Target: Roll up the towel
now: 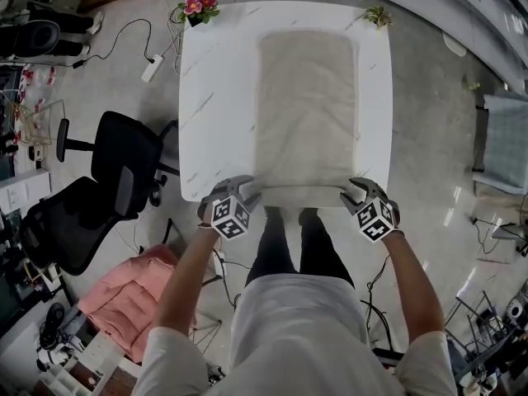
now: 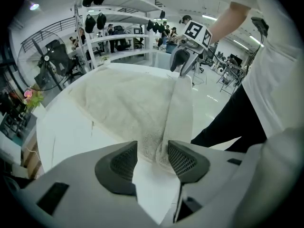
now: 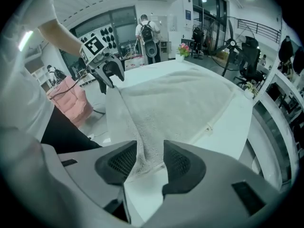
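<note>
Where left tool (image 2: 152,158) and right tool (image 3: 145,160) stand spread, beige towel (image 1: 307,106) flat on white table (image 1: 214,97), near edge seemingly folded

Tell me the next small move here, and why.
Probably close the left claw and right claw on the near edge of the towel and roll it toward the far side of the white table. Both stand open with the towel's near corners between their jaws, and nearly all of it lies flat, unrolled.

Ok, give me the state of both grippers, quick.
Left gripper: open, a near corner of the towel between its jaws, not clamped.
Right gripper: open, the other near corner between its jaws, not clamped.
</note>
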Demonstrator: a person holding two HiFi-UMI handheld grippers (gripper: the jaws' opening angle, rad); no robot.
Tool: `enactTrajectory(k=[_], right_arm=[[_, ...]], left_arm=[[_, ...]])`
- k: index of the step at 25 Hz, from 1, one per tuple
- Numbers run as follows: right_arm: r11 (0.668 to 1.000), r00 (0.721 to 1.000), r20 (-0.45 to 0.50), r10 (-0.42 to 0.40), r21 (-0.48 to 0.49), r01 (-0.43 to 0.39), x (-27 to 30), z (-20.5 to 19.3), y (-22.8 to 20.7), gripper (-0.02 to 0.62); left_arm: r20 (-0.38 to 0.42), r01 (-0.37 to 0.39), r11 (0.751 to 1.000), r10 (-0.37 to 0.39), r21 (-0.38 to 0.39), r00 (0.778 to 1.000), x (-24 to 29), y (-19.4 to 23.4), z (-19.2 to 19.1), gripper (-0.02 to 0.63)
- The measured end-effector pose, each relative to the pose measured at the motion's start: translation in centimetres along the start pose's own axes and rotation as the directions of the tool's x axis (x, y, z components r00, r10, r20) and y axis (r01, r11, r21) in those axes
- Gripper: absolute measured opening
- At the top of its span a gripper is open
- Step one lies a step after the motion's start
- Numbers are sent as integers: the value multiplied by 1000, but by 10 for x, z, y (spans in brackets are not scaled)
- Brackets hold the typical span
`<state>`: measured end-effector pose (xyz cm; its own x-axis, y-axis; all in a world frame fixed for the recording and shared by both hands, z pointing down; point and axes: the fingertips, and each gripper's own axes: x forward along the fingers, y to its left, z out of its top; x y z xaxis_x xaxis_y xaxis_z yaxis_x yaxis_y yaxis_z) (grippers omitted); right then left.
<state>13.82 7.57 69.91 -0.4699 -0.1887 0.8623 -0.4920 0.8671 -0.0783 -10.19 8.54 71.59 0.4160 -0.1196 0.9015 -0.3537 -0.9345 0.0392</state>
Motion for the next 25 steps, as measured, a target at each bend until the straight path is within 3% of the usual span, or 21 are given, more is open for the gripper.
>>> enactTrajectory(k=[5,11,20,25], right_arm=[[999,1000,19,14,-37,-13,-12,7,23,178],[994,998,-28,47,-97,-49,-1,-14,59,178],[978,996,-91,-22,-209,2,19,-43,60,205],[961,993,-101,-62,-274,32,32,-49,55,206]], left_arm=[[43,-15,1000,14,3,999,-17,-12,2,215],[66,-1,995,-6,103,998,-7,-54,-1,186],[14,-46,983,44,179,999,21,-56,-24,183],[16,-44,982,41,182,999,28,-48,-23,152]])
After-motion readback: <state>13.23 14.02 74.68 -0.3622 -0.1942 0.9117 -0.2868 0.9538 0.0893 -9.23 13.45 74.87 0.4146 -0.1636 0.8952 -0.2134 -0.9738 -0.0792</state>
